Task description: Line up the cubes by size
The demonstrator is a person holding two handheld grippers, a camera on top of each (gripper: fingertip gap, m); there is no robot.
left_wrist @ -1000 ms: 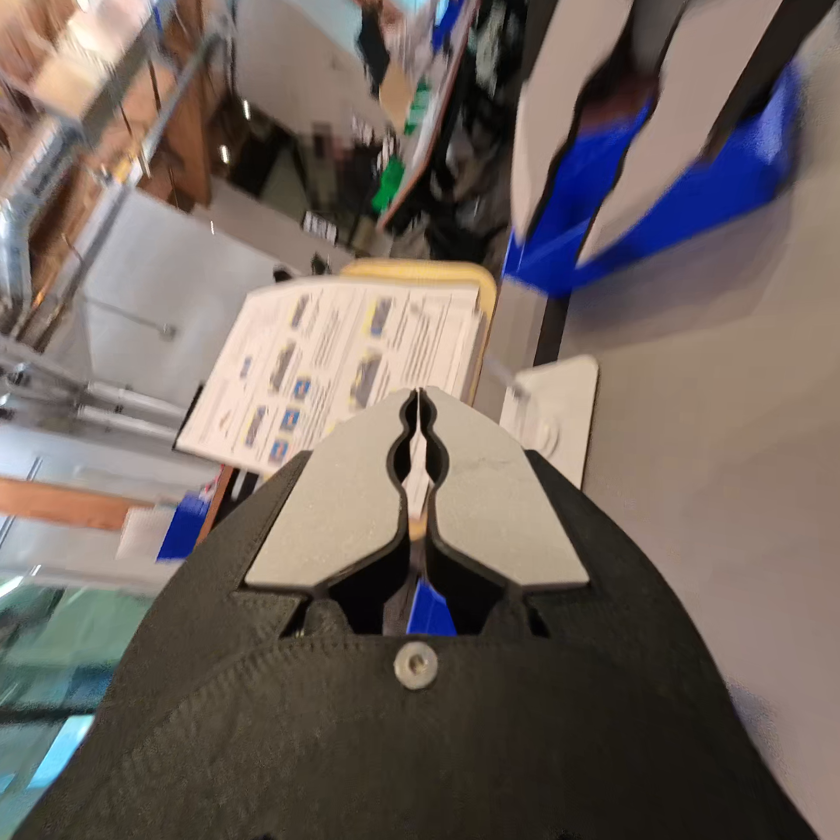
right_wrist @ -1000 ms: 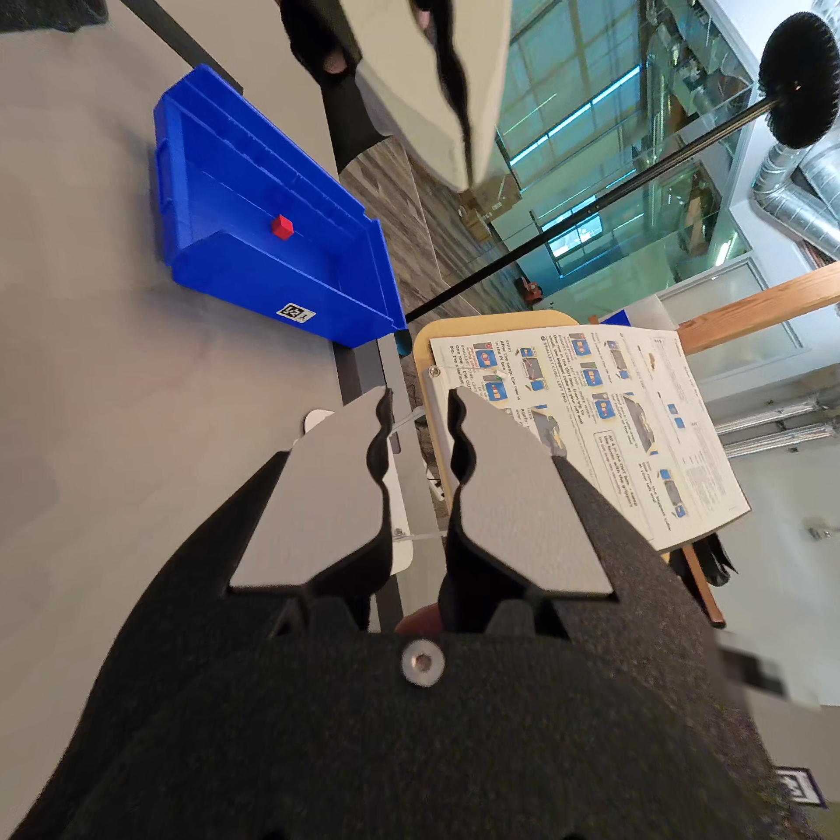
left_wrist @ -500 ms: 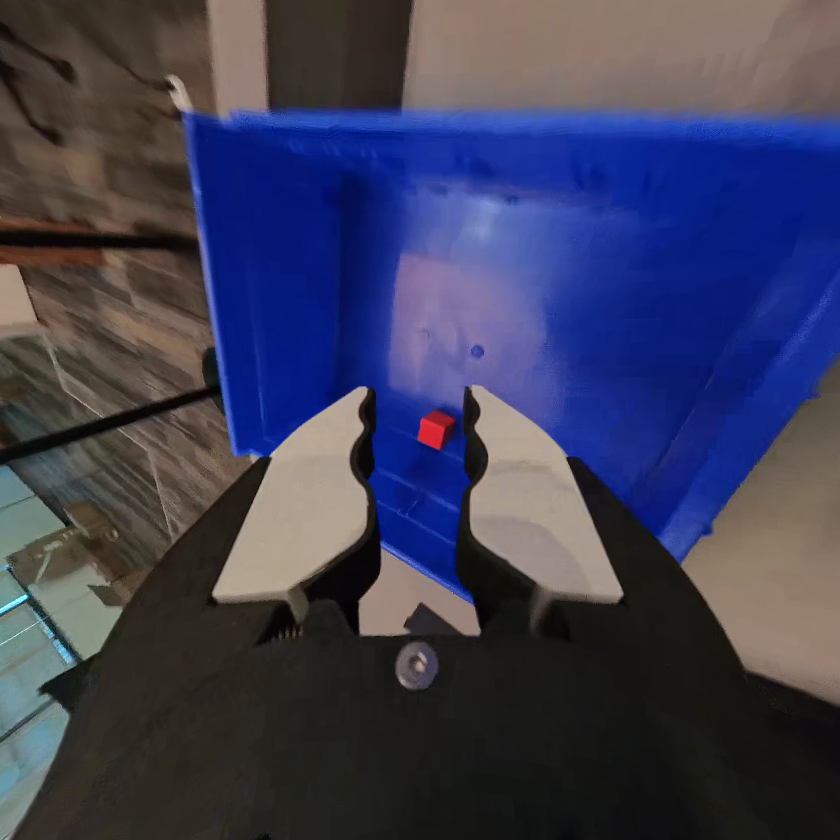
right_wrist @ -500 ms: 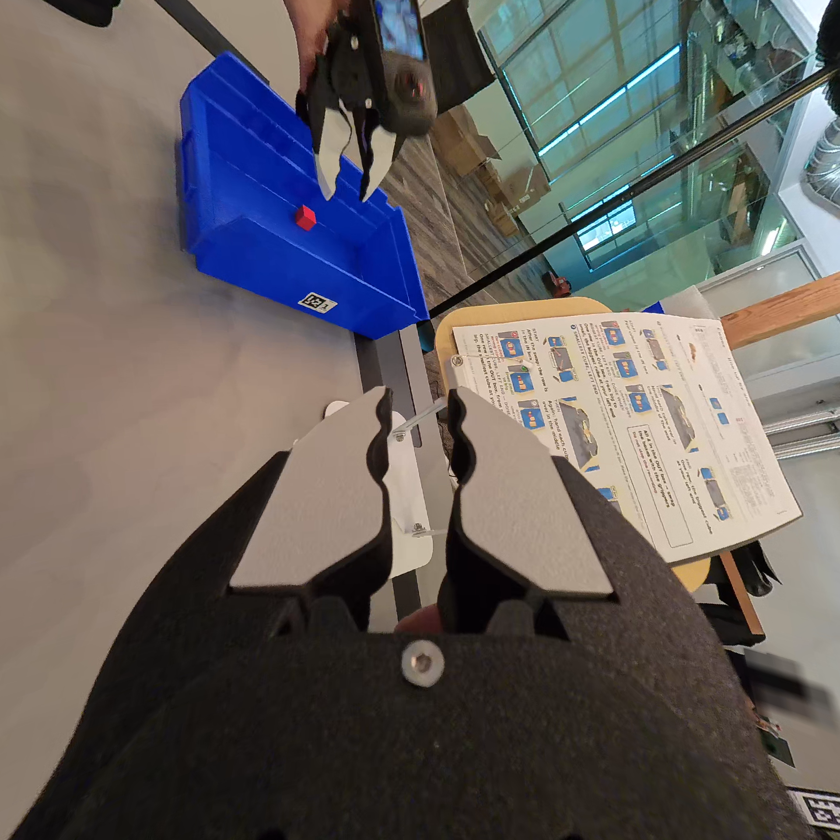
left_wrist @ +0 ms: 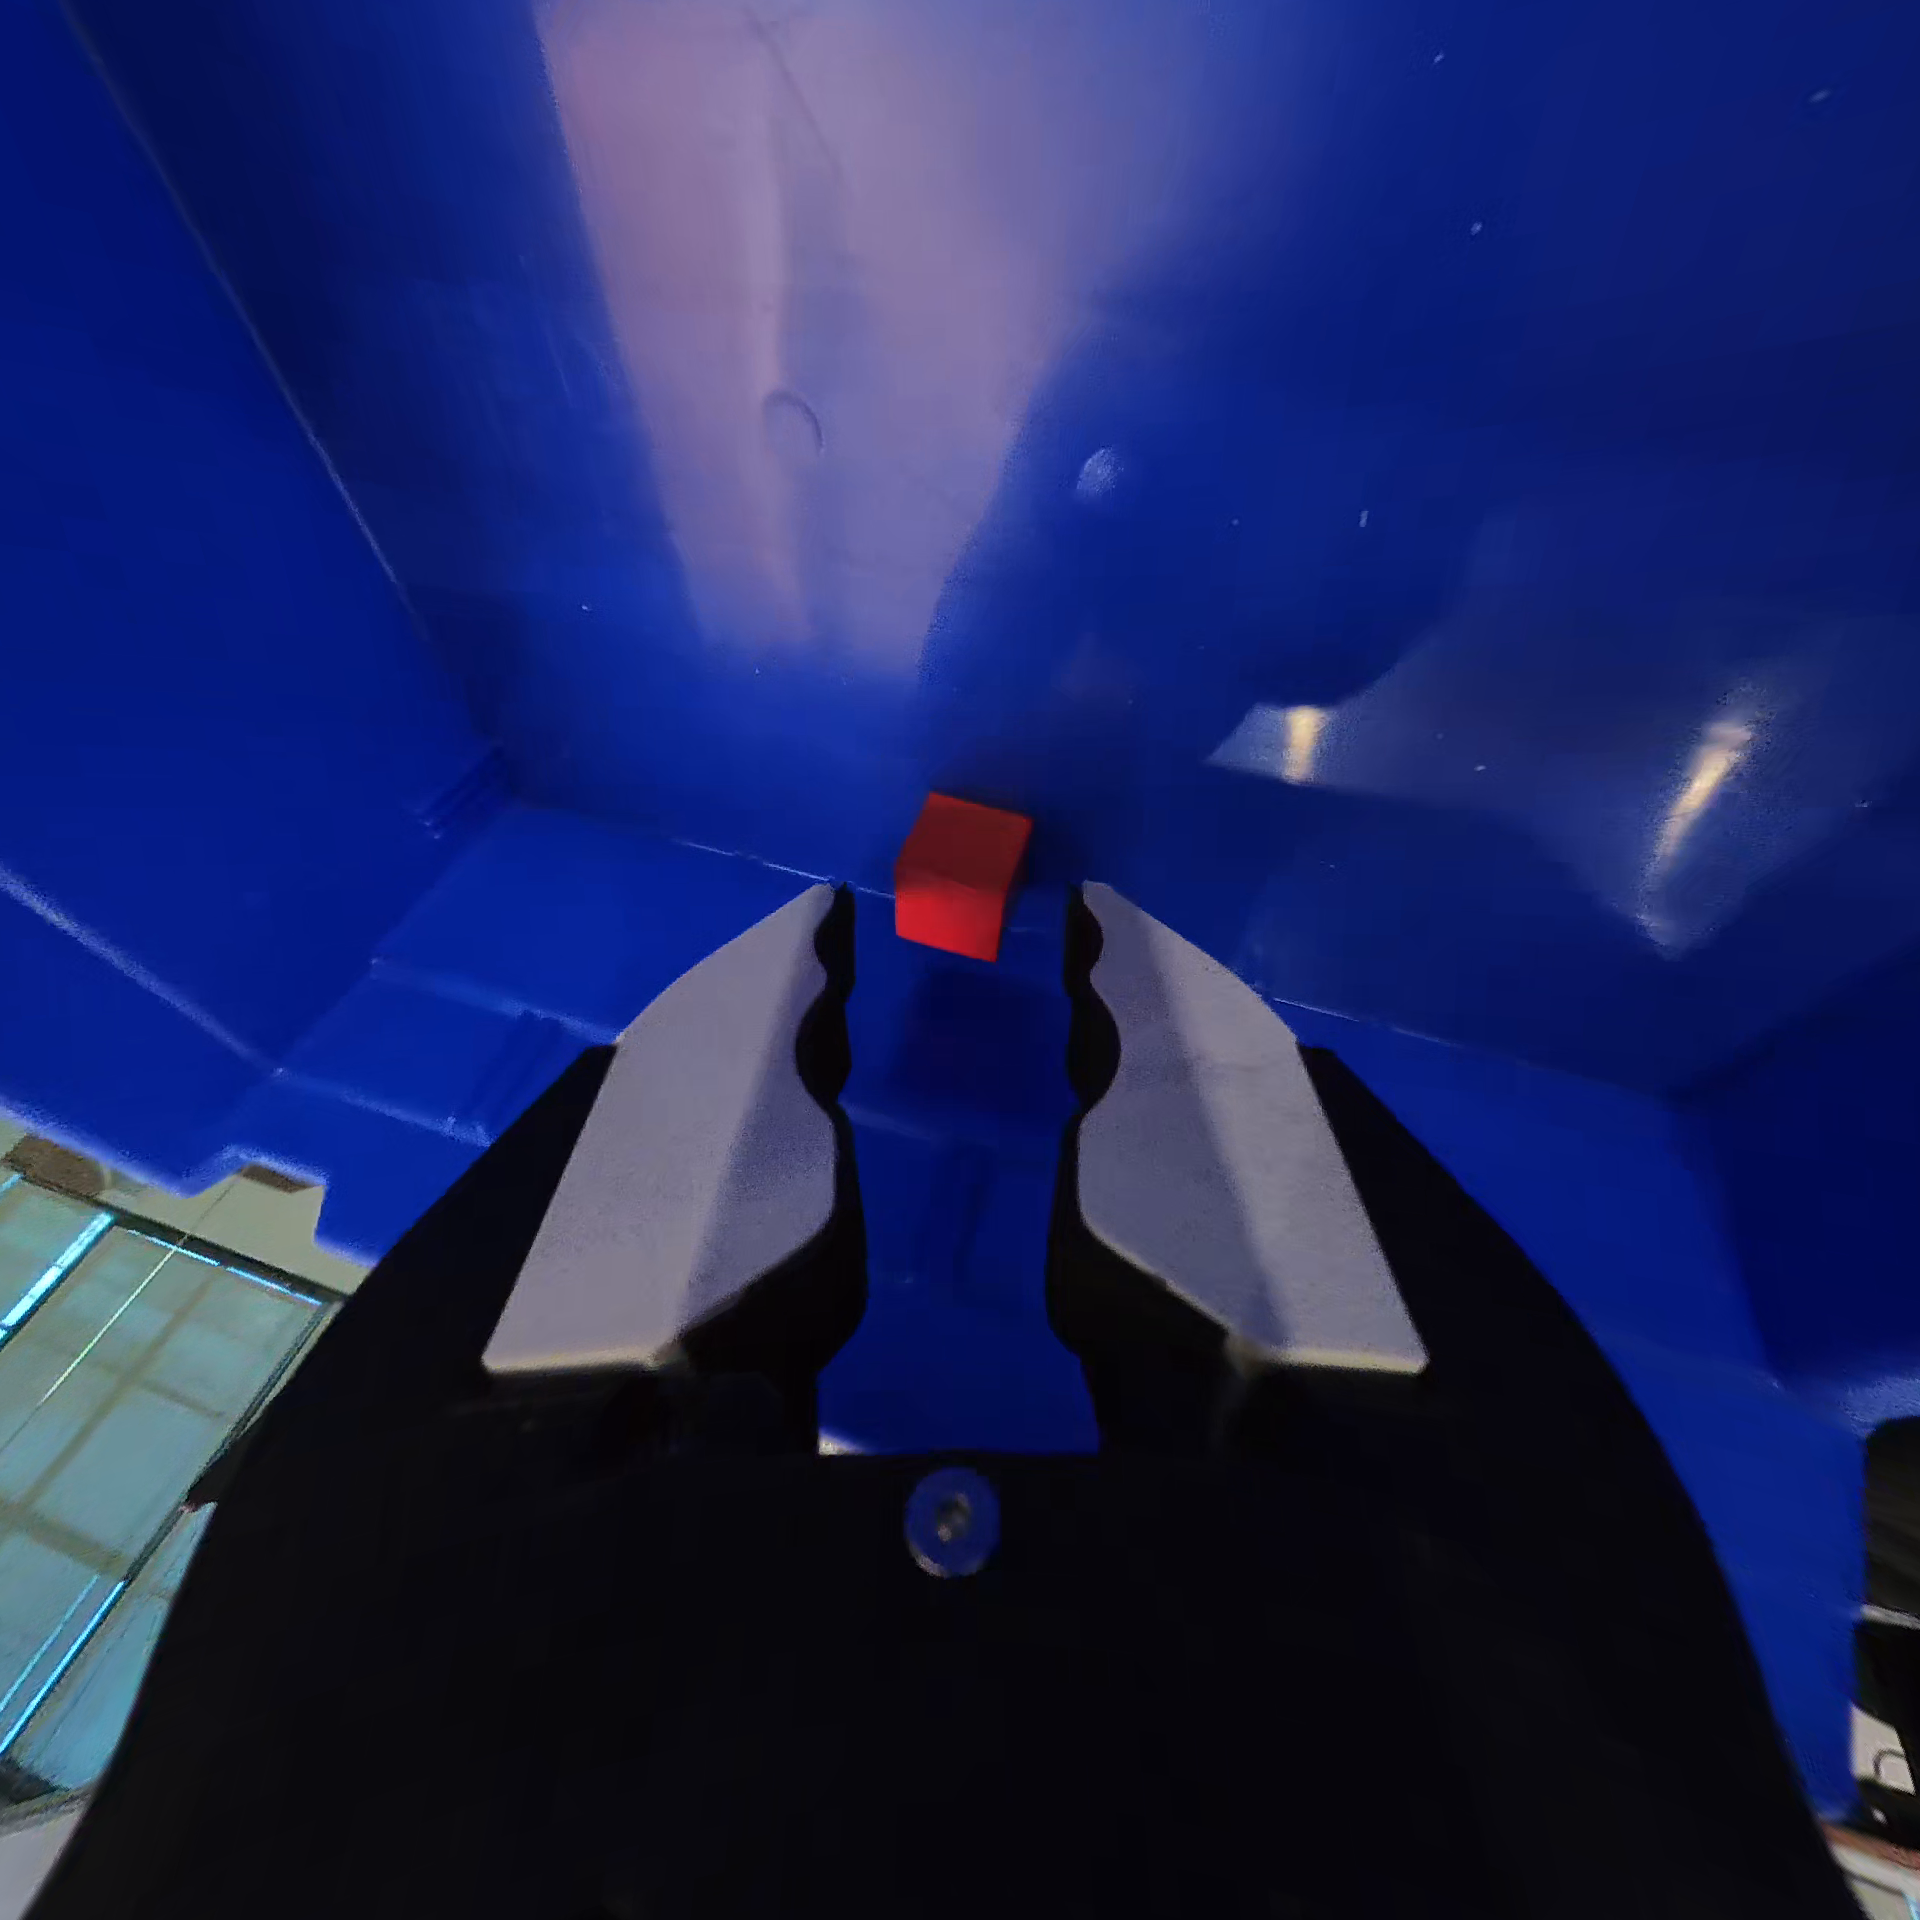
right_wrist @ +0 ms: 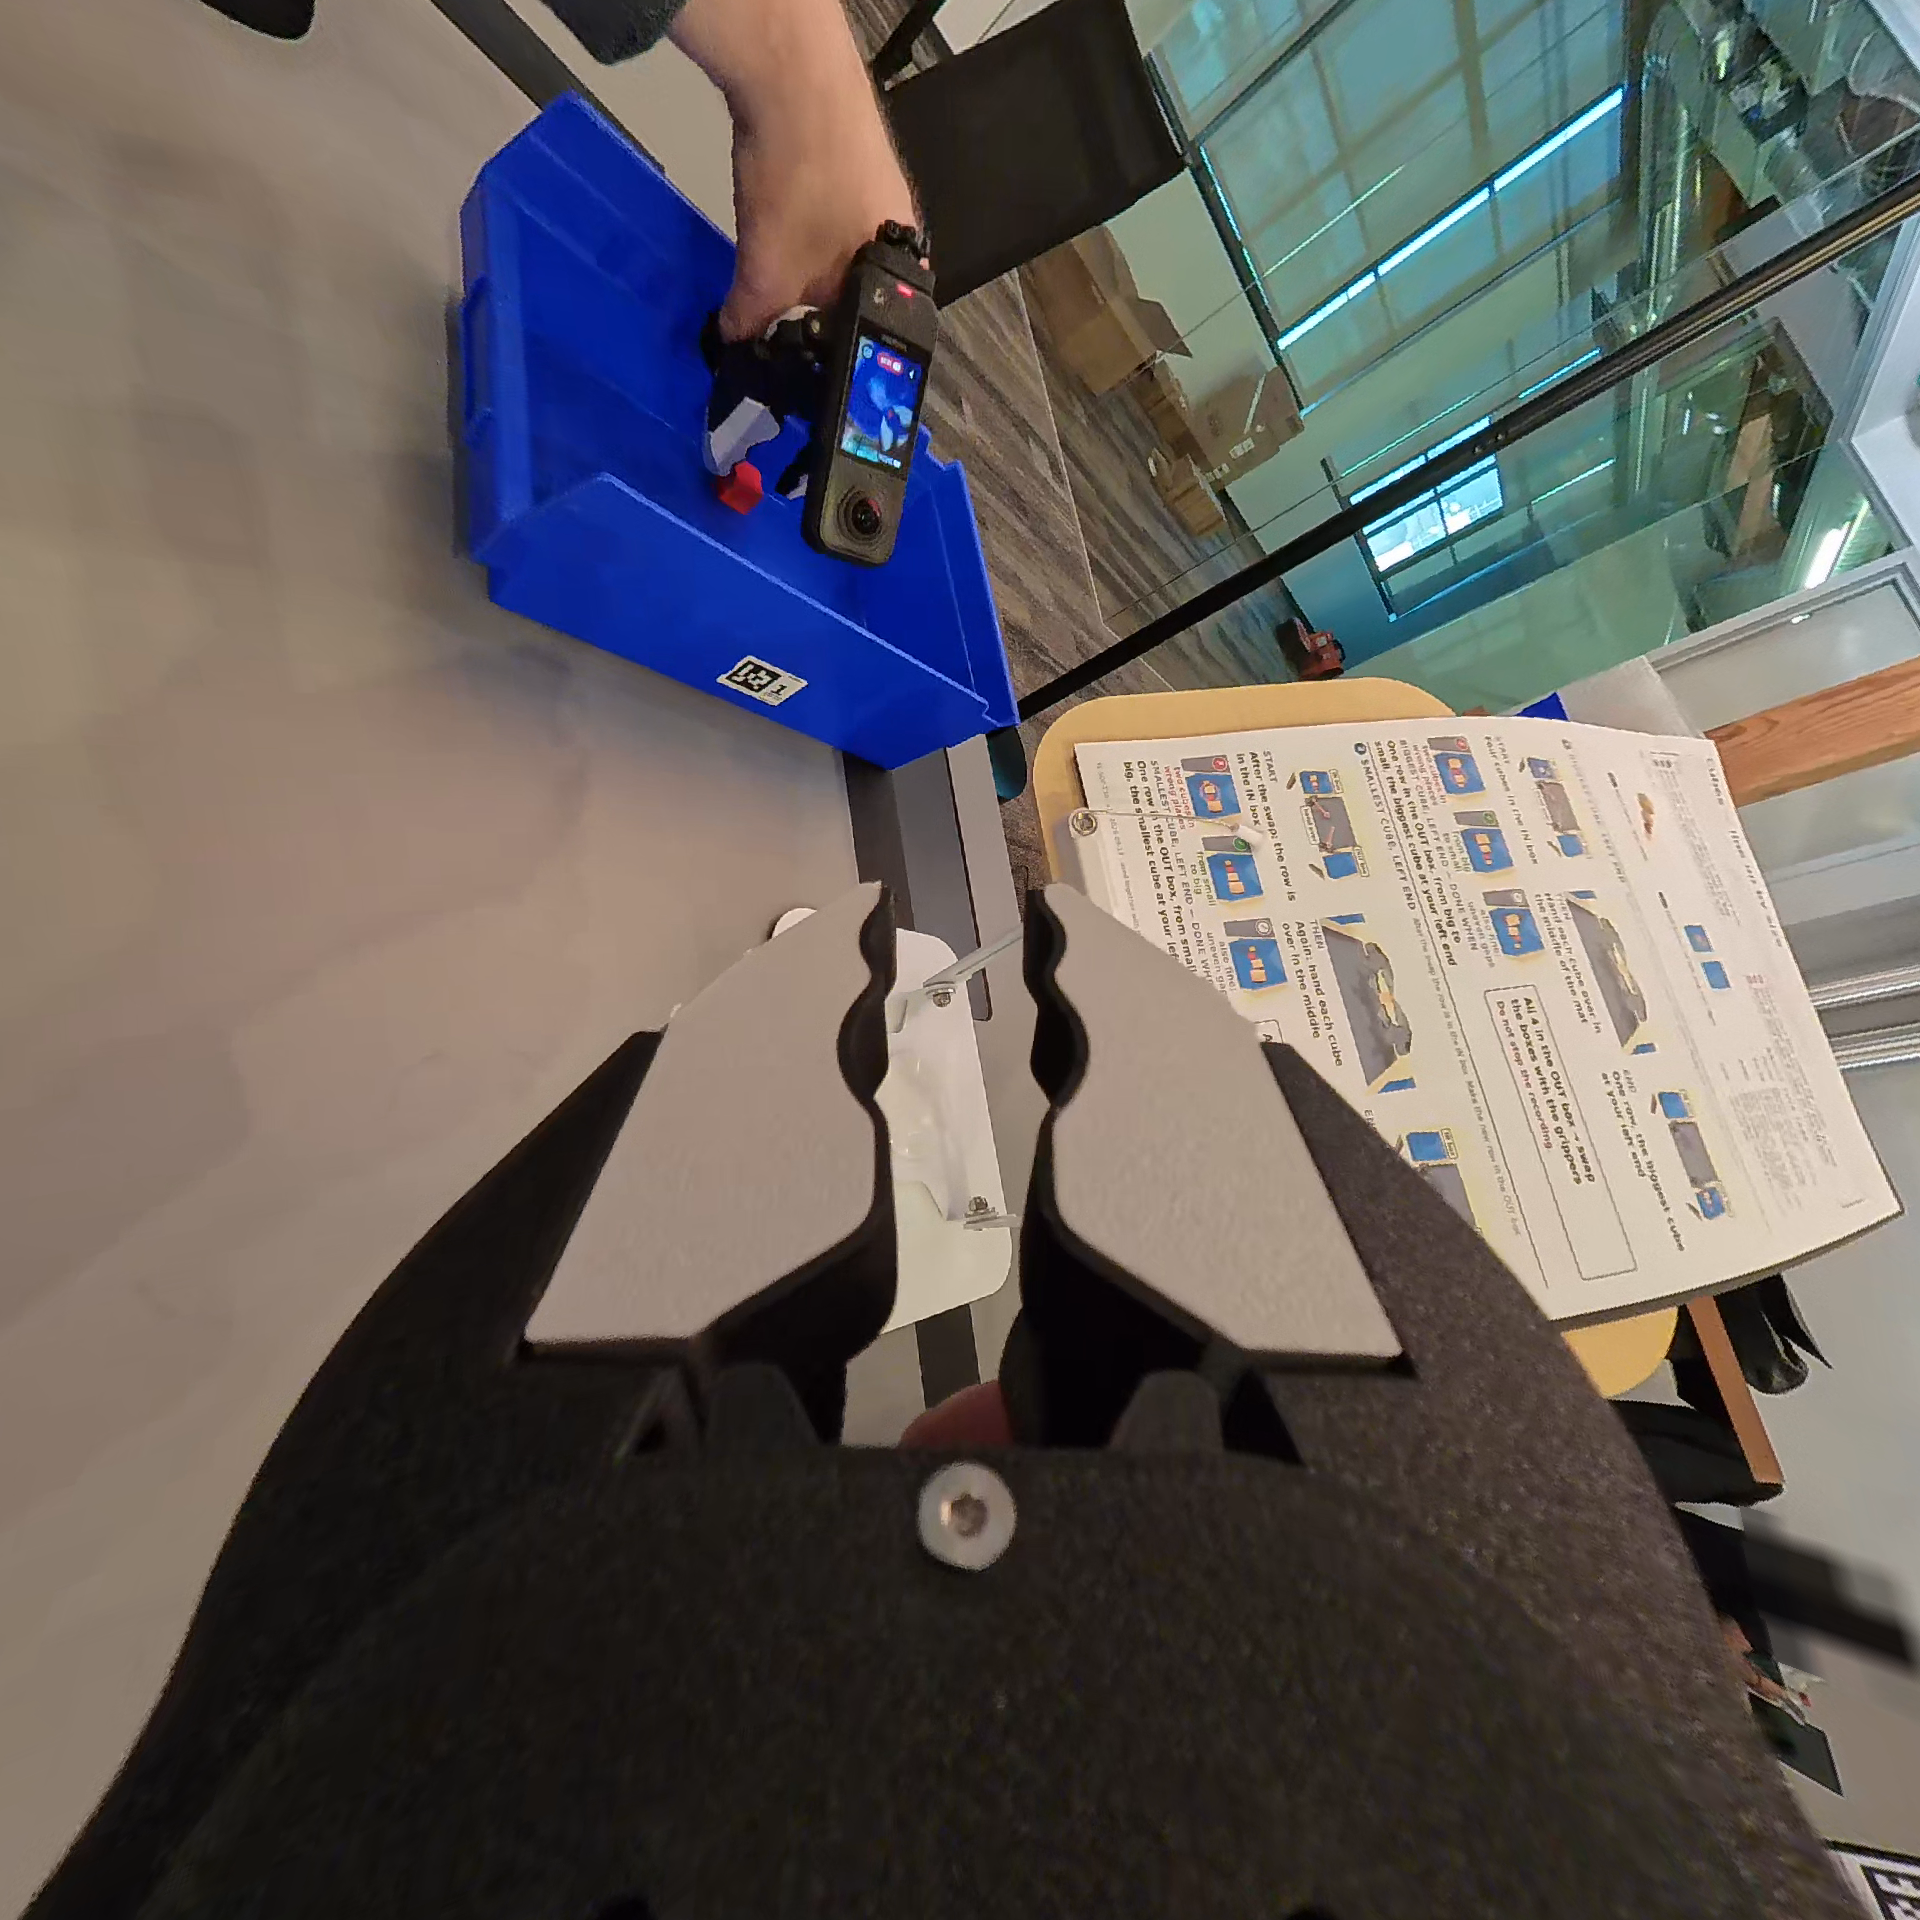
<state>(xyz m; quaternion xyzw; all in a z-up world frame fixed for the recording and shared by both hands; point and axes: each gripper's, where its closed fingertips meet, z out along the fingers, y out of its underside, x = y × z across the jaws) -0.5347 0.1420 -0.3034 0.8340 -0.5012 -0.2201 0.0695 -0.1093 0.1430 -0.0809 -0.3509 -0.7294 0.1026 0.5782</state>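
The task looks barely begun: no row of cubes is visible. One blue bin (right_wrist: pixel 665 603) stands far ahead of the right gripper (right_wrist: pixel 956 935), whose jaws are apart and empty. Inside it the left gripper (left_wrist: pixel 951 904) has its jaws apart, and the one red cube (left_wrist: pixel 961 873) lies just ahead between the fingertips, untouched. Other cubes are not seen.

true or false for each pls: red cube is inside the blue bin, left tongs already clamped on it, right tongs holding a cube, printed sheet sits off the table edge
1. The red cube lies inside the blue bin. True.
2. The left tongs are clamped on the cube. False: they stand open, a gap showing on each side of it.
3. The right tongs hold a cube. False: they are open, with nothing between them.
4. The printed sheet lies beyond the grey table edge. True.
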